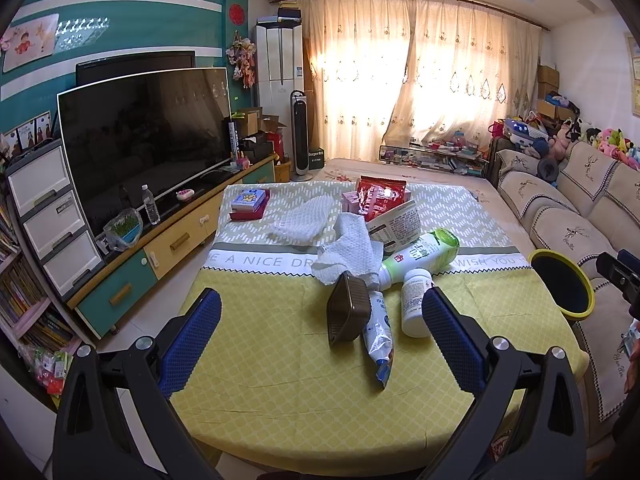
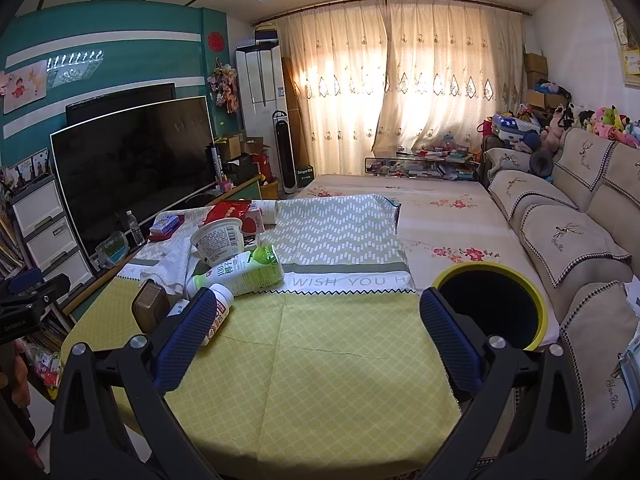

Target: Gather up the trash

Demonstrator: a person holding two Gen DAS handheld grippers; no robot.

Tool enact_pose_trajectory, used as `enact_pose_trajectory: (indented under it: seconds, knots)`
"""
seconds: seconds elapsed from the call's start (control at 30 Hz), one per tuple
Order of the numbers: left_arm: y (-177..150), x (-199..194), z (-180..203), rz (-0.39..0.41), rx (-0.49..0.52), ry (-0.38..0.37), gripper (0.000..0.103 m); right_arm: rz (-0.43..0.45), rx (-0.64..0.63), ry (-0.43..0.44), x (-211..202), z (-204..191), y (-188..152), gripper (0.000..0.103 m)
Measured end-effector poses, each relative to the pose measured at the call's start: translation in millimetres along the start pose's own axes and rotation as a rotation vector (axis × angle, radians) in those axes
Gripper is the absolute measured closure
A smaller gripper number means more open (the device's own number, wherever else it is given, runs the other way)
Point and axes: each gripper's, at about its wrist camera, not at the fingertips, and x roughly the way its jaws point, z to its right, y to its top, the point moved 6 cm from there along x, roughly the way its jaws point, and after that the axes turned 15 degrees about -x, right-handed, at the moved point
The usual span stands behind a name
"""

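Trash lies on the table with the yellow-green cloth [image 1: 280, 380]: a brown plastic tray [image 1: 347, 312], a white pill bottle [image 1: 416, 304], a green-white drink bottle [image 1: 428, 252], a crumpled paper towel [image 1: 352, 252], a flattened blue-white wrapper [image 1: 380, 340], a paper cup [image 1: 396, 224] and a red snack bag [image 1: 380, 196]. My left gripper [image 1: 320, 316] is open and empty, just in front of the tray and pill bottle. My right gripper [image 2: 316, 316] is open and empty over the bare cloth [image 2: 320, 360], with the pill bottle [image 2: 220, 308] by its left finger. A yellow-rimmed bin [image 2: 496, 312] stands at the table's right edge; it also shows in the left wrist view [image 1: 564, 284].
A white knitted cloth [image 1: 308, 216] and a small box [image 1: 250, 202] lie at the far left of the table. A TV [image 1: 144, 136] on a low cabinet runs along the left. A sofa [image 2: 580, 232] stands on the right, a flowered cover [image 2: 440, 216] beyond the table.
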Motion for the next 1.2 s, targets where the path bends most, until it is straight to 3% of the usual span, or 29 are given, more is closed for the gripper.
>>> enact_pose_trajectory:
  seconds: [0.4, 0.53, 1.0, 1.2]
  knots:
    - [0, 5, -3, -0.009, -0.004, 0.007, 0.004, -0.012, -0.003, 0.009, 7, -6, -3, 0.006]
    - [0, 10, -7, -0.013, -0.01, 0.017, 0.004, -0.02, -0.002, 0.06, 16, -14, -2, 0.006]
    - [-2, 40, -27, -0.031, -0.027, 0.055, 0.004, -0.053, -0.067, 0.203, 87, -97, -15, 0.007]
    - [-5, 55, -34, -0.049, -0.026, 0.059, 0.004, -0.142, -0.102, 0.225, 131, -136, -26, 0.03]
